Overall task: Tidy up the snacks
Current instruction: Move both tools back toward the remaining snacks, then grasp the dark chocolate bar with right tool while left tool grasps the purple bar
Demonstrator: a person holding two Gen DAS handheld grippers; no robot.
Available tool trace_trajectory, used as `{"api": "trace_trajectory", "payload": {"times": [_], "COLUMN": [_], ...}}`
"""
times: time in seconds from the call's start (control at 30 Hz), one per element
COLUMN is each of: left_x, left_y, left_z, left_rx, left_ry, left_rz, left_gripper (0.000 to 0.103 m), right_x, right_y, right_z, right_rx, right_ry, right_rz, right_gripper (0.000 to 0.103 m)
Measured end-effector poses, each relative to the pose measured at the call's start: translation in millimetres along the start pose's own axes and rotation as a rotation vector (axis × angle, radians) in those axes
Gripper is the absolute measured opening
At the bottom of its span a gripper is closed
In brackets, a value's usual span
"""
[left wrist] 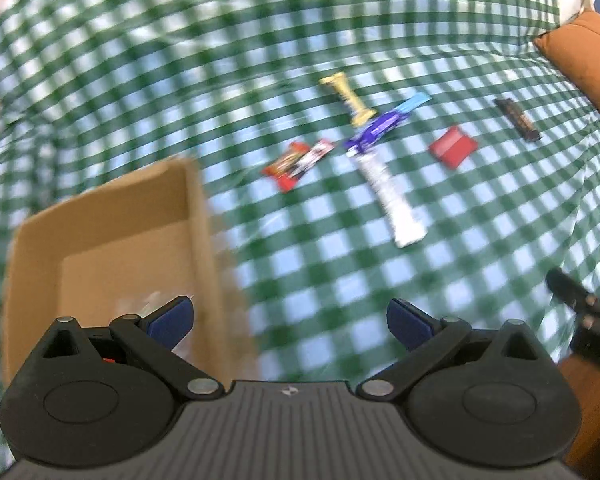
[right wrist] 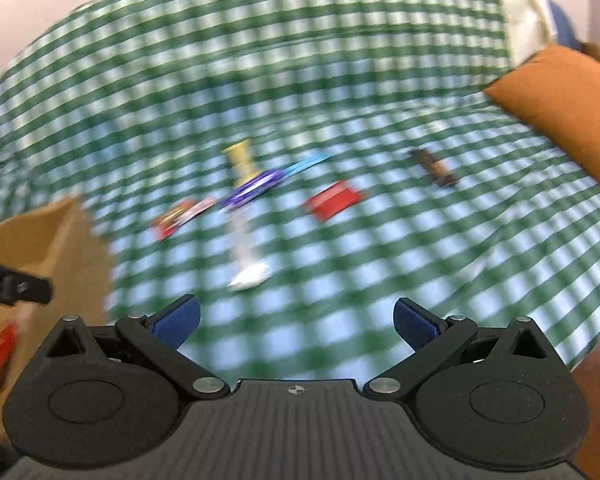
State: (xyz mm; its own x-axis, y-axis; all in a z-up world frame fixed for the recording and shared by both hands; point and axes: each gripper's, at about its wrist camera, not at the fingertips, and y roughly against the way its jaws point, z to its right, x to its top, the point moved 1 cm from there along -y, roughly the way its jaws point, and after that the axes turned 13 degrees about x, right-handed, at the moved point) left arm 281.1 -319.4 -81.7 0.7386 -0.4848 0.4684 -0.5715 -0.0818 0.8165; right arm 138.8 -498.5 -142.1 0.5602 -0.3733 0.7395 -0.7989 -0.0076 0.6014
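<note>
Where green-checked cloth [left wrist: 340,20] drapes over the surface, w/ pale wall behind: cardboard box [left wrist: 100,220] as landmark. Right of box, scattered snack bars [left wrist: 388,184], flat on cloth. Far right of box, orange cushion [right wrist: 560,96]. Left gripper [left wrist: 290,320] & right gripper [right wrist: 296,320] both spread wide, nothing between fingers.

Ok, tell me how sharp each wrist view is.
Left wrist: moderate motion blur; the snacks and cardboard box stay recognisable, and the left gripper itself is crisp. Right wrist: heavier smear; the checked cloth streaks, the wrappers are unreadable, only the right gripper is sharp.
</note>
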Motion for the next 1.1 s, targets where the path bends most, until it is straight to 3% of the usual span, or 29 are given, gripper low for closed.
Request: {"api": "trace_trajectory", "payload": {"times": [0.3, 0.4, 0.5, 0.7, 0.8, 0.93, 1.1], "left_x": [112.4, 144.2, 165.1, 192.3, 198.5, 195.7, 191.8], "left_y": [-105.7, -143.6, -181.4, -235.3, -257.1, -265.6, -263.3], "left_z": [88.1, 112.4, 129.7, 149.7, 155.4, 142.4, 140.6], "left_rx": [-0.027, -0.056, -0.045, -0.047, -0.051, -0.123, -0.122], "left_ry": [-0.094, -0.125, -0.140, -0.162, -0.179, -0.111, -0.103], "left_rz": [0.015, 0.026, 0.006, -0.001, -0.024, -0.018, -0.003], "left_gripper": [0.103, 0.103, 0.103, 0.103, 0.103, 0.103, 0.103], "right_x": [73.7, 96.9, 111.6, 133.6, 129.3, 116.3, 116.4], "right_y": [-111.9, -161.7, -202.2, -263.1, -288.0, -286.4, -286.3], "right_z": [150.6, 197.2, 235.7, 279.8, 291.2, 297.1, 297.1], "right_rx": [-0.204, -0.286, -0.314, -0.254, -0.273, -0.239, -0.245], "right_ry": [-0.104, -0.131, -0.172, -0.122, -0.079, -0.092, -0.097], "right_rz": [0.094, 0.052, 0.031, 0.024, 0.001, 0.106, 0.110], "right_gripper": [0.103, 0.103, 0.102, 0.103, 0.103, 0.103, 0.103]}}
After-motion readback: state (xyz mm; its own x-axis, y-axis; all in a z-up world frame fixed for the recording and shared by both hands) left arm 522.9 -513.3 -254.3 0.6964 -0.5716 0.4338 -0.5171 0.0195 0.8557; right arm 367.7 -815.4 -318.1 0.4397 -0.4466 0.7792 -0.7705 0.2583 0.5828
